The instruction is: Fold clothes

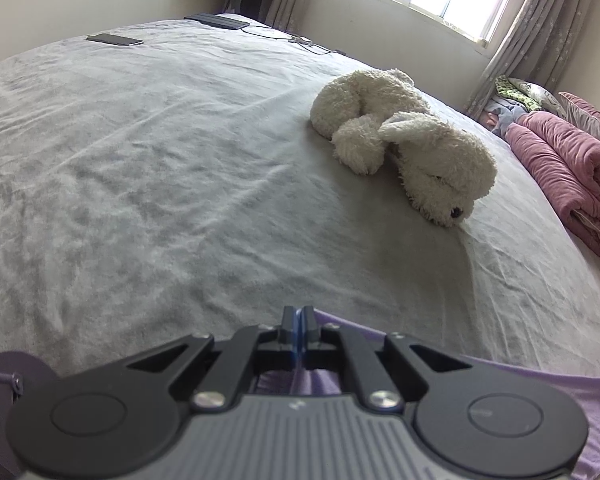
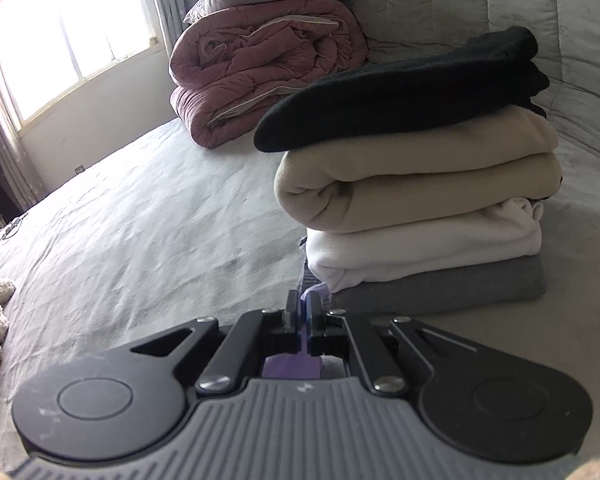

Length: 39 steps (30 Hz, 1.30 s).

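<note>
We've got both tongs clenched on the lilac garment [image 1: 540, 392]: left gripper [image 1: 298, 316] bottom centre of left view, right gripper [image 2: 303, 308] bottom centre of right view, w/ cloth pinched thin in each. Keep both ends taut and level, so edges meet square. Garment's long axis seems to run across, lower right; most is hidden. Folded stack [image 2: 420, 200] fills centre-right.

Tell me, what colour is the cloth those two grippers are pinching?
Light purple garment, seen best from the left wrist.
</note>
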Available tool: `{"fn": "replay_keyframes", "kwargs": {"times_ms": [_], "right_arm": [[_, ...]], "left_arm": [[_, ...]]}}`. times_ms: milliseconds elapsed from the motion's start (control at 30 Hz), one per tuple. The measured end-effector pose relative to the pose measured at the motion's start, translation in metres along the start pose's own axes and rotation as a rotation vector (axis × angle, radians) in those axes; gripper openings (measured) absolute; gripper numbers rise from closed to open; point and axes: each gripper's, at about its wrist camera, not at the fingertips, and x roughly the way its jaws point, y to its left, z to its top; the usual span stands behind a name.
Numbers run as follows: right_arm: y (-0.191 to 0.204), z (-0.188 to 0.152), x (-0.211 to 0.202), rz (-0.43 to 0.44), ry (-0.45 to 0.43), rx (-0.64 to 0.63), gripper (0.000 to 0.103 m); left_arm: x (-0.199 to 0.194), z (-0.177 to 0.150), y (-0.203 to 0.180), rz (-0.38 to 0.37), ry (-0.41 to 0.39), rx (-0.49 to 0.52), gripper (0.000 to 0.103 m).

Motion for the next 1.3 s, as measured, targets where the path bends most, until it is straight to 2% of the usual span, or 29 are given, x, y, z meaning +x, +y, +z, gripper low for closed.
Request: {"fn": "replay_keyframes", "kwargs": {"times_ms": [200, 300, 400, 533, 600, 667, 767, 833, 933, 1033, 1133, 1167, 1200, 1233, 1300], "right_arm": [[0.014, -0.002, 0.018, 0.078, 0.029, -0.053, 0.004], [0.012, -0.005, 0.019, 0.107, 0.046, -0.041, 0.014], [0.004, -0.009, 0.012, 0.125, 0.041, -0.018, 0.018], [-0.029, -0.018, 0.002, 0.098, 0.029, 0.08, 0.021], [-0.044, -0.024, 0.003, 0.071, 0.053, 0.117, 0.021], [-0.041, -0.031, 0.007, 0.034, 0.084, 0.048, 0.022], [-0.024, -0.041, 0.011, 0.023, 0.096, -0.045, 0.026], [-0.013, -0.042, 0.011, 0.046, 0.088, -0.055, 0.039], [0.005, -0.042, 0.01, 0.063, 0.086, -0.104, 0.039], [0.021, -0.047, 0.012, 0.027, 0.098, -0.189, 0.039], [0.024, -0.051, 0.013, 0.014, 0.096, -0.214, 0.041], [0.022, -0.052, 0.013, 0.019, 0.09, -0.216, 0.041], [0.021, -0.053, 0.012, 0.029, 0.084, -0.219, 0.036], [0.022, -0.053, 0.011, 0.048, 0.079, -0.223, 0.021], [0.024, -0.053, 0.008, 0.069, 0.072, -0.235, 0.005]], "left_arm": [[0.001, 0.0, 0.0, 0.004, 0.003, 0.001, 0.002], [0.001, 0.001, 0.002, 0.011, 0.006, -0.011, 0.002], [0.0, 0.001, 0.003, 0.019, 0.008, -0.021, 0.003], [-0.001, 0.003, 0.005, 0.031, 0.009, -0.035, 0.003], [-0.002, 0.003, 0.006, 0.037, 0.01, -0.042, 0.003], [-0.002, 0.003, 0.007, 0.044, 0.013, -0.049, 0.003], [0.0, 0.002, 0.009, 0.059, 0.026, -0.061, 0.003], [0.001, 0.002, 0.011, 0.066, 0.03, -0.068, 0.003], [0.0, 0.002, 0.011, 0.065, 0.031, -0.074, 0.003], [-0.002, 0.001, 0.008, 0.056, 0.031, -0.065, 0.003], [-0.002, 0.001, 0.006, 0.054, 0.033, -0.057, 0.003], [-0.002, 0.001, 0.006, 0.055, 0.034, -0.059, 0.003], [-0.002, 0.001, 0.007, 0.056, 0.034, -0.062, 0.003], [-0.002, 0.001, 0.007, 0.058, 0.036, -0.065, 0.003], [-0.001, 0.001, 0.009, 0.061, 0.038, -0.071, 0.003]]}}
